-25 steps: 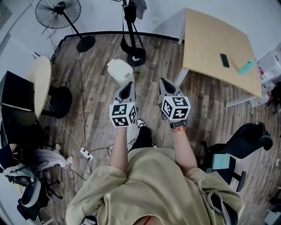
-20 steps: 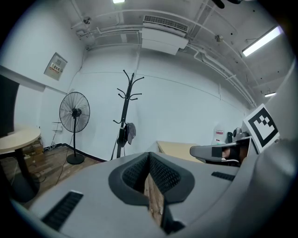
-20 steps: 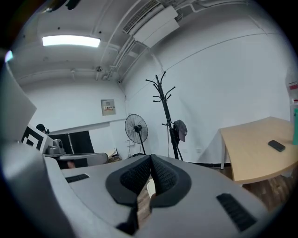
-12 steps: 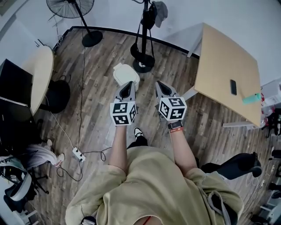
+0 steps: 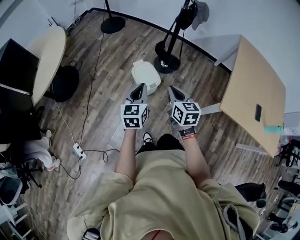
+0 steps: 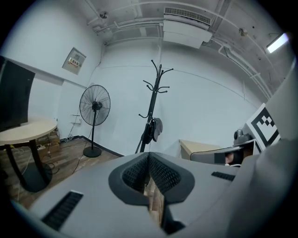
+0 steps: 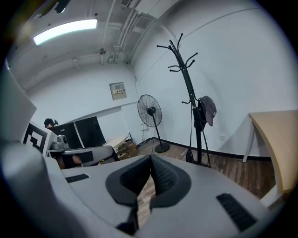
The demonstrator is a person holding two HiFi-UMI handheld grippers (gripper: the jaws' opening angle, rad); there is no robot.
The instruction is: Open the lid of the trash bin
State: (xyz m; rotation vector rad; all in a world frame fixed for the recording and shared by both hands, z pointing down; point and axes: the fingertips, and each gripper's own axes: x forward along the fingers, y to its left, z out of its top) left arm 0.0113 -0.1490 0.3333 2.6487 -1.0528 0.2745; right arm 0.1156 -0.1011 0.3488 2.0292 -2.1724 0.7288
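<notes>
Small white plastic trash bin [image 5: 145,75], lid down, on the wood floor. Left gripper [image 5: 140,86] hovers over the bin's near edge, jaws pressed together, empty. Right gripper [image 5: 172,88] is right of the bin, jaws likewise together.

A black coat rack [image 5: 168,62] stands on the wooden floor [image 5: 108,93] with a grey garment [image 5: 200,12] hanging from it. A dark phone [image 5: 258,112] lies on the light wooden table [image 5: 248,79], and a white power strip [image 5: 78,151] lies among cables [image 5: 96,153]
</notes>
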